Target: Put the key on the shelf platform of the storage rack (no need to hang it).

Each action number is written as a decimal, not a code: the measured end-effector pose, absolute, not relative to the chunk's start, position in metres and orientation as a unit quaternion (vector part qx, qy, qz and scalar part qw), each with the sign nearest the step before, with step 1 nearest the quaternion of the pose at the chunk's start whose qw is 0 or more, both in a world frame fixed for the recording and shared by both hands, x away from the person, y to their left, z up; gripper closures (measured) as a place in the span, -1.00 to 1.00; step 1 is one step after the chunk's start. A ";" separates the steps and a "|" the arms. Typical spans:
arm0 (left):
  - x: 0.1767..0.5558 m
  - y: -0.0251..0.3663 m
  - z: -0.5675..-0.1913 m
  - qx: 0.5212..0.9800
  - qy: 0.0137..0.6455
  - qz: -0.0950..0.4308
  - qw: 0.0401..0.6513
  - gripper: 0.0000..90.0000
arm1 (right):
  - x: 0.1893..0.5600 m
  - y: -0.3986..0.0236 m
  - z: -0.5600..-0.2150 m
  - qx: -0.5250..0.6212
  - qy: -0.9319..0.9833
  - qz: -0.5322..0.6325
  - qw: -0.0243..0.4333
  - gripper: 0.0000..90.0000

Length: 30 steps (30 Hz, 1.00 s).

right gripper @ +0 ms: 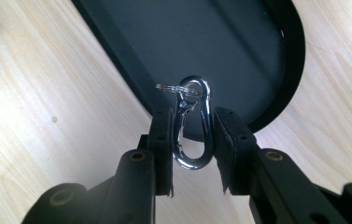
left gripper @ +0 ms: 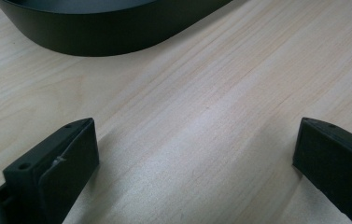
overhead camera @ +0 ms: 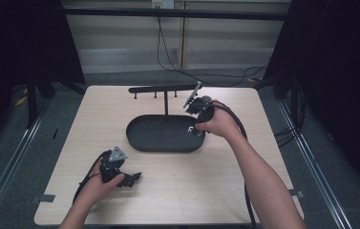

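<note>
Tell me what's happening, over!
Right gripper shut on silver clip above black tray. Left gripper open, resting on table. Nothing in the way.

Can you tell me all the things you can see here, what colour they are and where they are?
table: one, light wood, under everything.
tray: one, black, oval, in the middle of the table.
stand: one, black, a post rising from the far side of the tray, with a bar on top that has small pegs under it.
clip: one, shiny silver, with a small ring on its top loop, held over the tray's edge.
cables: a few, black, on the floor behind the table.
right gripper: one, black, shut on the clip, at the tray's right end.
left gripper: one, black, jaws wide open, on the table near the front left.
</note>
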<state>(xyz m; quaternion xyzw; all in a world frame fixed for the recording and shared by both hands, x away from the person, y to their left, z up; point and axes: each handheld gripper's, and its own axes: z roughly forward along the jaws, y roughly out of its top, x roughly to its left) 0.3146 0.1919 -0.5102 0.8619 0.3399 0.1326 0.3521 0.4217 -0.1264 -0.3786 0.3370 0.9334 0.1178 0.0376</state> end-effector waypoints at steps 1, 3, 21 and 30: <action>0.315 0.192 -0.510 0.862 0.340 0.133 0.352 -1.00 | 0.423 -0.126 -0.379 0.335 0.934 0.118 0.038 0.54; 0.315 0.192 -0.510 0.862 0.340 0.133 0.352 -1.00 | 0.424 -0.126 -0.380 0.335 0.934 0.119 0.038 0.54; 0.315 0.192 -0.510 0.862 0.340 0.133 0.352 -1.00 | 0.435 -0.113 -0.390 0.325 0.938 0.117 0.038 0.54; 0.315 0.192 -0.510 0.862 0.340 0.133 0.353 -1.00 | 0.440 -0.107 -0.396 0.318 0.940 0.113 0.040 0.54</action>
